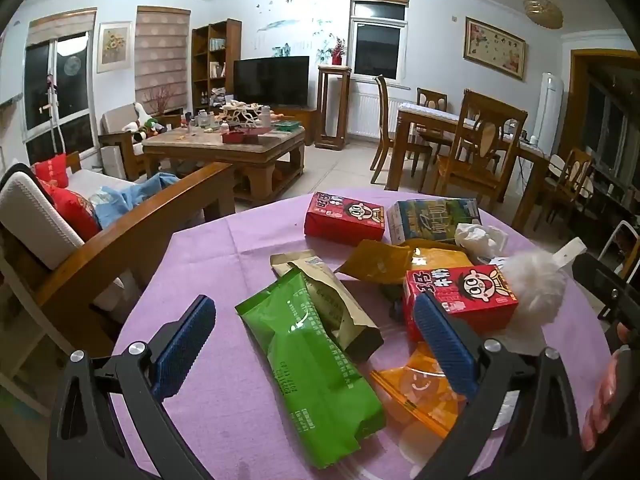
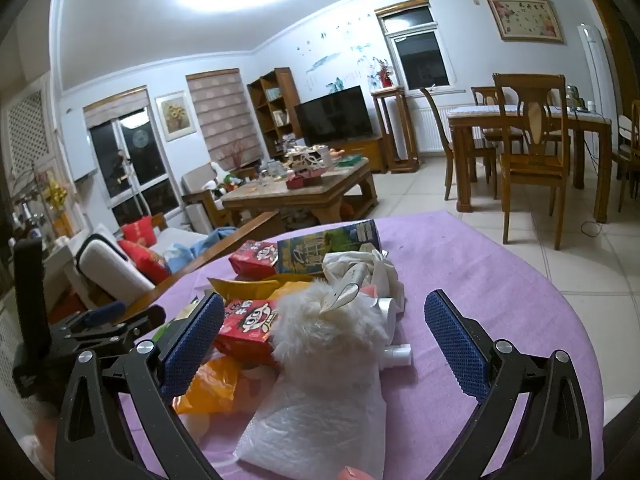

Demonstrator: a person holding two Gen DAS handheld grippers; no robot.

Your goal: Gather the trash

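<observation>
A pile of trash lies on a round table with a purple cloth. My left gripper is open above a green snack bag and a brown paper pouch, touching neither. Its right finger stands in front of a red milk carton. An orange wrapper lies below it. My right gripper is open around a white fluffy item and a clear plastic bag, pads apart from both. A second red carton and a blue-green carton lie further back with crumpled tissue.
A wooden sofa with red cushions stands left of the table. A cluttered coffee table and a TV are beyond. A dining table with chairs stands at the right on tiled floor. The left gripper's body shows in the right wrist view.
</observation>
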